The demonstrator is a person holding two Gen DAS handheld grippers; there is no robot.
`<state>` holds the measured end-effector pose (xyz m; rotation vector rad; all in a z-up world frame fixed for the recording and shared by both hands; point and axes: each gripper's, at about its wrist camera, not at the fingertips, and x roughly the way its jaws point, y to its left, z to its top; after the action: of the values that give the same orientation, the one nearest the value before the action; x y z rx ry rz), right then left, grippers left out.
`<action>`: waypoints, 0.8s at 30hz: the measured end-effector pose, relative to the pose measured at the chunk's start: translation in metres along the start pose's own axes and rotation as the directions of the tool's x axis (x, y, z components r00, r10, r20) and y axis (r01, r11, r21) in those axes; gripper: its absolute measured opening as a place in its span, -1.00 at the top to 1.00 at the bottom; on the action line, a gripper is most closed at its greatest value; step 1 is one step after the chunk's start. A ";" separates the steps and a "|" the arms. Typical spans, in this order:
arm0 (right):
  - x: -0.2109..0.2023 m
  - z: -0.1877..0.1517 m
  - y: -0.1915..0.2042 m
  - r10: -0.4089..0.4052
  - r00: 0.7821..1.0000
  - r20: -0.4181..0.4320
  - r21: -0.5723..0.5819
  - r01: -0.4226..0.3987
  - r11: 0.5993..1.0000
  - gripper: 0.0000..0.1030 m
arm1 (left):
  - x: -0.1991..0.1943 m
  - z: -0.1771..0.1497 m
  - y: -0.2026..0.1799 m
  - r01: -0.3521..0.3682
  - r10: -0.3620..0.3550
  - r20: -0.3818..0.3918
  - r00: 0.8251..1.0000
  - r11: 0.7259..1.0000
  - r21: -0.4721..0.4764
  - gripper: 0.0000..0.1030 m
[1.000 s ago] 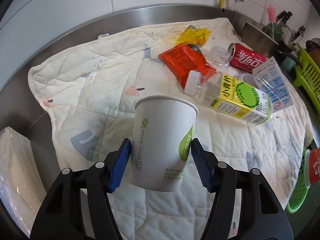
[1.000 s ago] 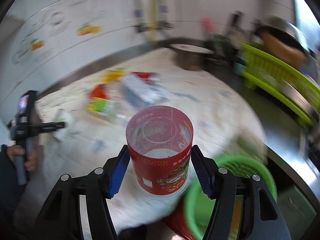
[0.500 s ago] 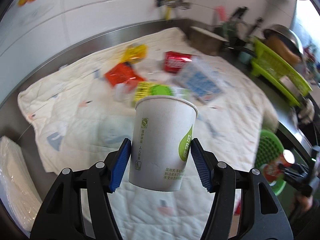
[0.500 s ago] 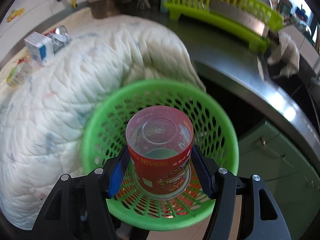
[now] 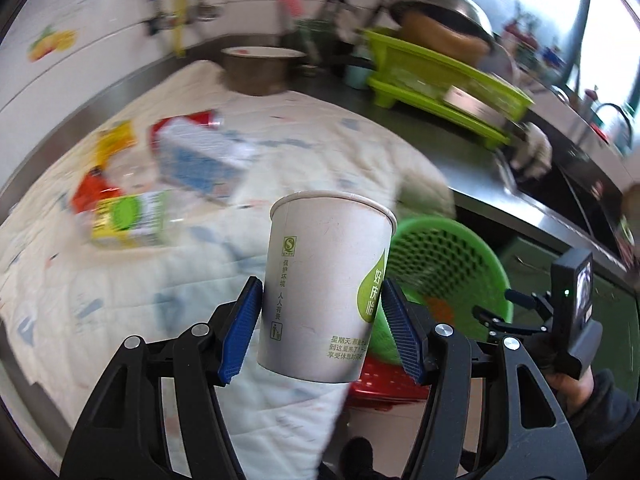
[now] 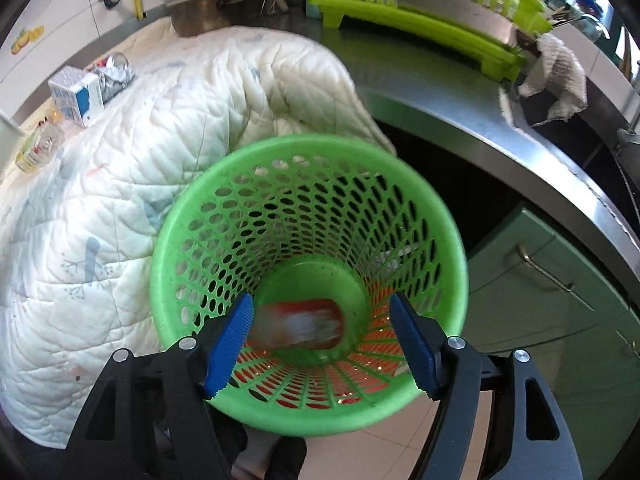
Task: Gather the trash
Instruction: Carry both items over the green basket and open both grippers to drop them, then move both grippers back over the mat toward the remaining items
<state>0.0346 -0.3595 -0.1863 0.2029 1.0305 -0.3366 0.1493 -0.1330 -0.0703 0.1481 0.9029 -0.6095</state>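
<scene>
My left gripper is shut on a white paper cup with green print and holds it upright above the quilt edge, left of the green mesh basket. My right gripper is open and empty right above the same basket. A red plastic cup lies blurred on its side at the basket bottom. On the quilt lie a blue-white carton, a green-yellow bottle, a red can and red and yellow wrappers.
A white quilt covers the steel counter and hangs over its front edge beside the basket. A lime dish rack, a pot and a rag at the sink stand behind. Green cabinet doors are at the right.
My right gripper opened and the red cup fell into the basket. My left gripper swung right with the paper cup, toward the basket.
</scene>
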 end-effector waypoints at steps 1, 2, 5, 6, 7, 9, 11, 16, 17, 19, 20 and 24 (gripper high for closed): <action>-0.006 0.000 -0.003 0.000 1.000 0.012 0.005 0.000 1.000 -0.36 | 0.006 0.001 -0.010 0.016 -0.016 -0.010 1.000 1.000 0.016 -0.18; -0.012 -0.001 -0.006 -0.002 1.000 0.024 0.010 0.002 1.000 -0.41 | 0.011 0.002 -0.020 0.034 -0.033 -0.019 0.999 0.999 0.034 -0.18; -0.034 -0.003 -0.016 -0.007 0.998 0.063 0.027 0.005 1.000 -0.44 | 0.027 0.003 -0.044 0.059 -0.056 -0.047 0.997 0.995 0.076 -0.19; -0.040 -0.003 -0.019 -0.012 0.997 0.074 0.034 0.009 0.999 -0.45 | 0.034 0.003 -0.054 0.074 -0.068 -0.060 0.996 0.993 0.094 -0.19; -0.048 -0.004 -0.023 -0.016 0.996 0.087 0.043 0.012 0.999 -0.47 | 0.039 0.002 -0.061 0.080 -0.073 -0.070 0.995 0.991 0.106 -0.19; -0.059 -0.005 -0.029 -0.018 0.994 0.107 0.056 0.012 0.998 -0.54 | 0.050 0.001 -0.077 0.098 -0.086 -0.094 0.992 0.987 0.129 -0.21; -0.071 -0.006 -0.034 -0.028 0.991 0.130 0.069 0.019 0.997 -0.54 | 0.060 -0.001 -0.090 0.114 -0.097 -0.116 0.988 0.983 0.147 -0.22; -0.092 -0.010 -0.041 -0.040 0.985 0.169 0.090 0.024 0.996 -0.55 | 0.082 -0.005 -0.117 0.152 -0.125 -0.152 0.981 0.972 0.181 -0.35; -0.095 -0.011 -0.042 -0.042 0.984 0.175 0.093 0.026 0.995 -0.55 | 0.086 -0.003 -0.121 0.159 -0.130 -0.157 0.979 0.970 0.183 -0.41; -0.100 -0.011 -0.043 -0.043 0.982 0.182 0.095 0.026 0.995 -0.55 | 0.090 -0.003 -0.126 0.167 -0.138 -0.162 0.977 0.969 0.183 -0.53; -0.101 -0.012 -0.043 -0.045 0.982 0.183 0.094 0.029 0.995 -0.55 | 0.092 -0.004 -0.127 0.167 -0.138 -0.162 0.977 0.969 0.184 -0.53; -0.105 -0.013 -0.041 -0.045 0.981 0.191 0.089 0.029 0.996 -0.55 | 0.089 -0.004 -0.124 0.175 -0.148 -0.164 0.975 0.970 0.167 -0.57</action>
<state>-0.0403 -0.3745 -0.1026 0.2242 0.8296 -0.4267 0.1191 -0.2719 -0.1261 0.2885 1.0114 -0.8417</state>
